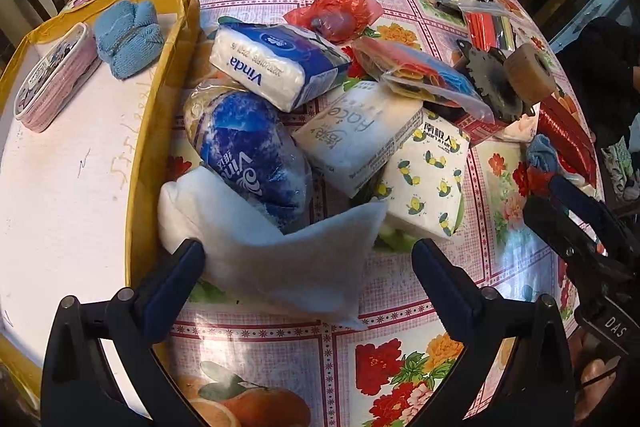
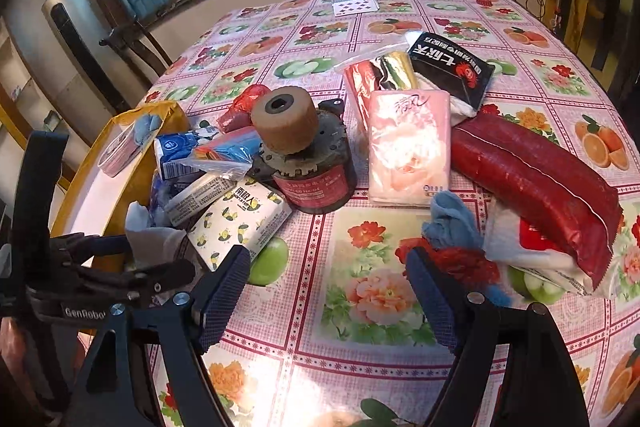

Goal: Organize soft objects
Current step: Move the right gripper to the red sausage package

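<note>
Roughly 5 tissue packs [image 1: 276,65] piled; both claws, left [image 1: 308,263] & right [image 2: 328,291], gape empty.

Readable just ahead of the left tongs: "Vinda" in white on the blue-and-white tissue pack [image 1: 280,65], and a partial "Vind" on the crumpled blue wrapper [image 1: 250,157] beneath it. Printed "Face" on the white tissue pack [image 1: 360,135] beyond the left tongs, and "DAS" on the black body of the right tongs [image 1: 616,323] off to the side. Marked "GenRobot" on the black body of the left tongs [image 2: 86,313] beside the right tongs; Chinese characters on the black sachet [image 2: 450,67] far ahead, not legible enough to transcribe.
</note>
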`<action>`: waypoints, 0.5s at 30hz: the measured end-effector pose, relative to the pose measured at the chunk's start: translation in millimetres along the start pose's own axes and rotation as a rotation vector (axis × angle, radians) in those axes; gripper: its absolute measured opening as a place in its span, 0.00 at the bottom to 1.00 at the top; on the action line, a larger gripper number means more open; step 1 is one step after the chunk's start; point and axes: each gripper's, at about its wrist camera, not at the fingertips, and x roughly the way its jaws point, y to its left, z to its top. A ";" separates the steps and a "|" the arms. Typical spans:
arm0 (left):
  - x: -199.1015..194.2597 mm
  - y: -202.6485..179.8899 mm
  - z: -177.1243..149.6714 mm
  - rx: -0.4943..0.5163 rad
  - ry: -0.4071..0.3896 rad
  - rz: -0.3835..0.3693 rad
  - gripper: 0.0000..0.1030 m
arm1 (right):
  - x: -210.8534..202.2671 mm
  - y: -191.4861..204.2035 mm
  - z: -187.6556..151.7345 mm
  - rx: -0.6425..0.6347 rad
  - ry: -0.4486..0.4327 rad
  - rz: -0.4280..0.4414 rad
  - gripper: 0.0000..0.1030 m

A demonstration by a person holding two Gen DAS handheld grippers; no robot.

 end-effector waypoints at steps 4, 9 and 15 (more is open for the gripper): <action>13.1 -15.0 -2.7 0.078 0.080 0.103 1.00 | -9.8 -28.0 10.4 0.027 -0.013 -0.022 0.78; 15.1 -17.9 -4.8 0.068 0.076 0.118 1.00 | -26.7 -76.7 22.1 0.066 0.054 0.072 0.79; 17.3 -20.4 -2.3 0.054 0.077 0.131 1.00 | -51.5 -104.2 37.2 0.043 0.006 -0.013 0.80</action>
